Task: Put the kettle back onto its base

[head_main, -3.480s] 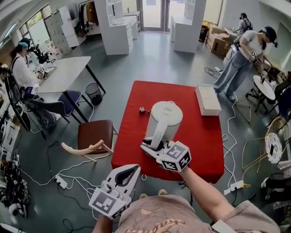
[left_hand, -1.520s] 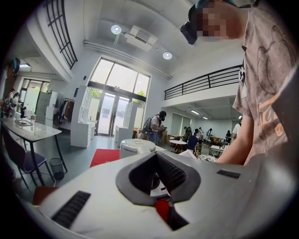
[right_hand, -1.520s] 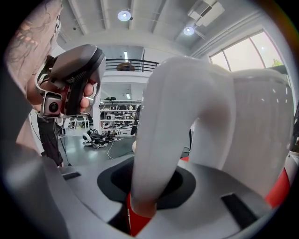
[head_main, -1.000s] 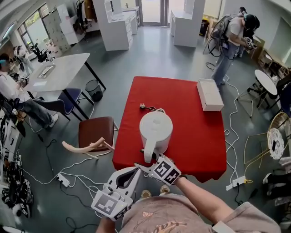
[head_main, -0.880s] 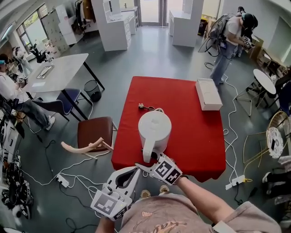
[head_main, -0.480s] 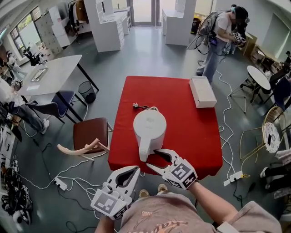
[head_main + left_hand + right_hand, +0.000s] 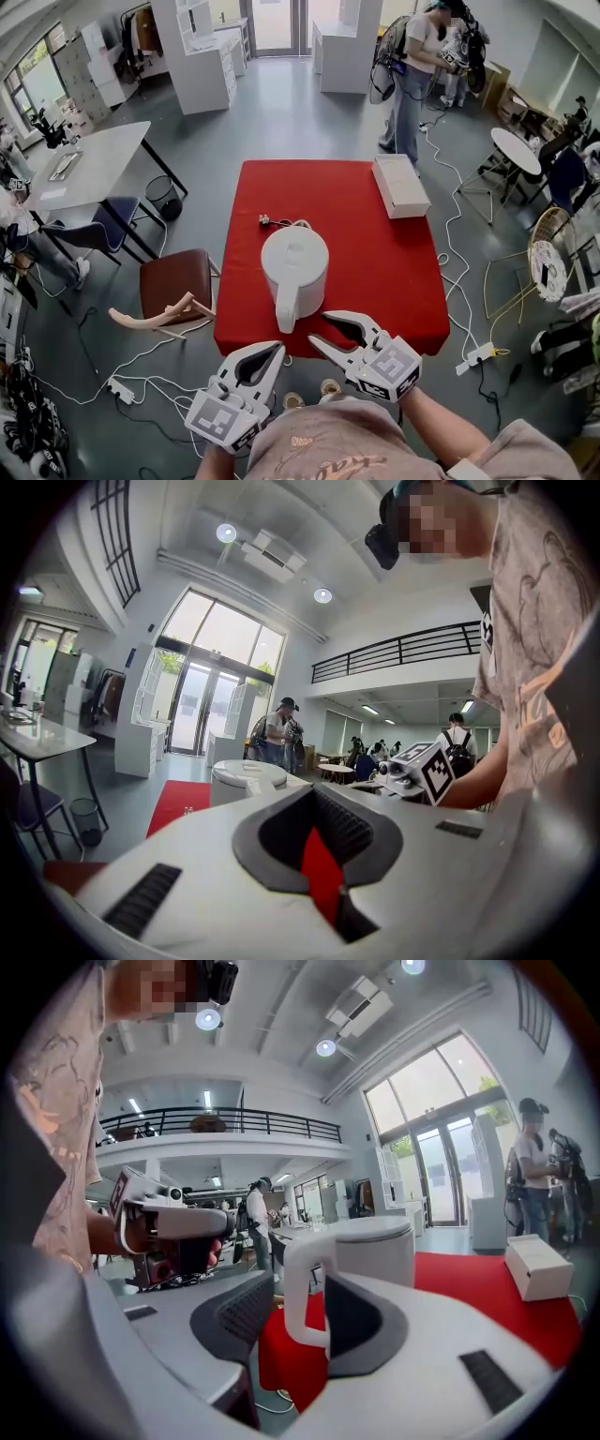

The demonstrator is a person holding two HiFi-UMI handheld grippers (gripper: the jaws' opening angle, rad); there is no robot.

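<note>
Head view: kettle (image 7: 294, 267) upright on red surface (image 7: 375, 253), handle (image 7: 285, 314) beside open, empty right hand-held gripper (image 7: 318, 327), jaws just narrowing; its own view frames handle between them. Closed left hand-held gripper (image 7: 278, 349); grey floor (image 7: 309, 122).

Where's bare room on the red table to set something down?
Widest bare patch: the red table's right half, between the kettle and the right edge, nearer than the white box. The far left corner beyond the plug is bare too. Crowded behind the kettle, where plug and cord lie.
</note>
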